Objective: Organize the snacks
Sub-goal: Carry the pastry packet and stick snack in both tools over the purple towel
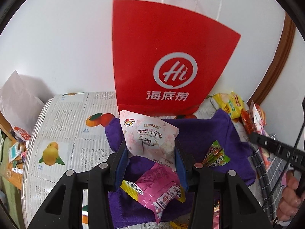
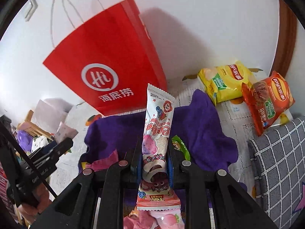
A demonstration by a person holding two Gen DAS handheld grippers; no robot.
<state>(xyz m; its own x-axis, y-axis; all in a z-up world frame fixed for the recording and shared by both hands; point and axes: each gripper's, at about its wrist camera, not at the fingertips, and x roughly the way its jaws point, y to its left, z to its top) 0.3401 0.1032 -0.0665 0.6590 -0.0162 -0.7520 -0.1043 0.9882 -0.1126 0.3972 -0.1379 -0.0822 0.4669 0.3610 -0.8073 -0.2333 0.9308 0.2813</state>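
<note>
Two snacks lifted, none seen bagged yet — most still lie loose.

The left gripper point(image 1: 150, 152) is clamped on a pale snowflake-crisp packet point(image 1: 150, 135), the right gripper point(image 2: 152, 160) on a long Toy Story wafer packet point(image 2: 158, 126) — both above the purple cloth point(image 1: 219, 133), before the red bag point(image 1: 167, 57).

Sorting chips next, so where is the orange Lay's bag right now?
In the right wrist view, the orange Lay's bag sits far right, overlapping the yellow Lay's bag, just behind the grey checked cushion.
</note>
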